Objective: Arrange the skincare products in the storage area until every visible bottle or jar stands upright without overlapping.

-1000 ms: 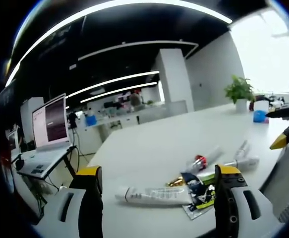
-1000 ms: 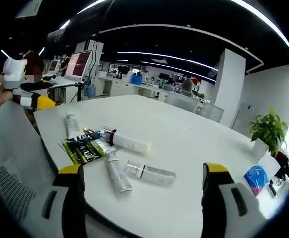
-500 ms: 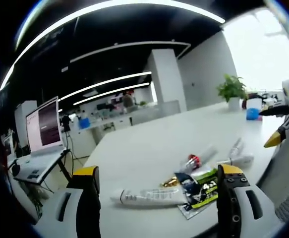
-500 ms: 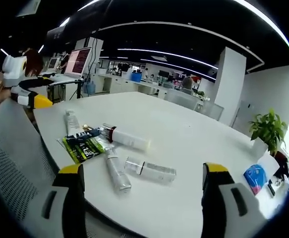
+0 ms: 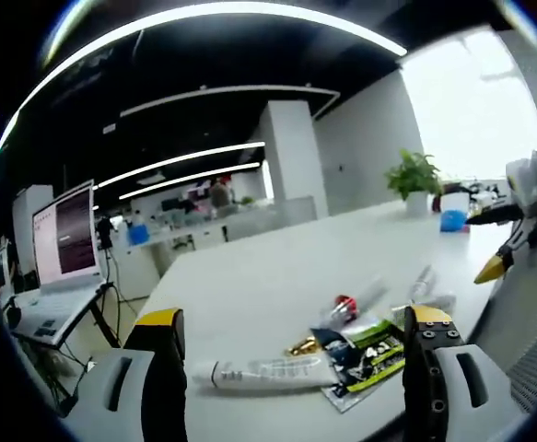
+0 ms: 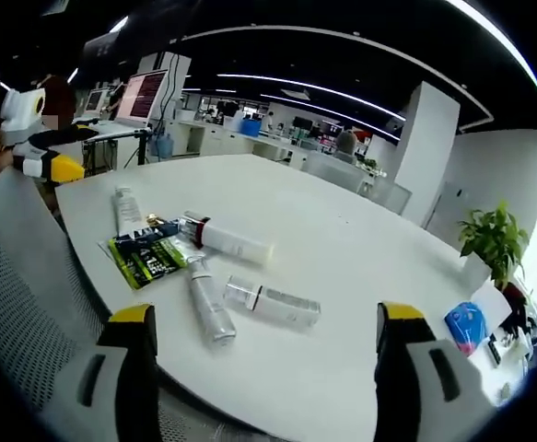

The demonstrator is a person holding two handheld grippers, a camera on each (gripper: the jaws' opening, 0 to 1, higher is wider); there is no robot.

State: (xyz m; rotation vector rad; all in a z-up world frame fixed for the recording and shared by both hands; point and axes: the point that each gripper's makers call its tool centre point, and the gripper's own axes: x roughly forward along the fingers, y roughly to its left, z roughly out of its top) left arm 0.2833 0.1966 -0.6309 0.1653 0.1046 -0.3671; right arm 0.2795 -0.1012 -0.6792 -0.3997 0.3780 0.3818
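Here, I hold both hand-held grippers back from the worktop (image 6: 360, 267), each with jaws apart and empty: the left hand-held gripper (image 5: 291, 364) and the right hand-held gripper (image 6: 259, 364) merely frame the cluster, presumably so that I can survey it before choosing a first pick.

Every product lies flat near the worktop's near edge, none upright, so I judge the task barely begun. In the right gripper view, the clear bottle (image 6: 273, 302) lies crosswise, its long axis left to right. The slim tube (image 6: 204, 299) beside it runs toward me. The red-collared bottle (image 6: 227, 241) lies obliquely, its collar end by the green sachet (image 6: 148, 258). The white tube (image 6: 125, 210) lies farthest left, just beside the sachet. In the left gripper view that white tube (image 5: 263, 373) lies crosswise nearest my jaws.
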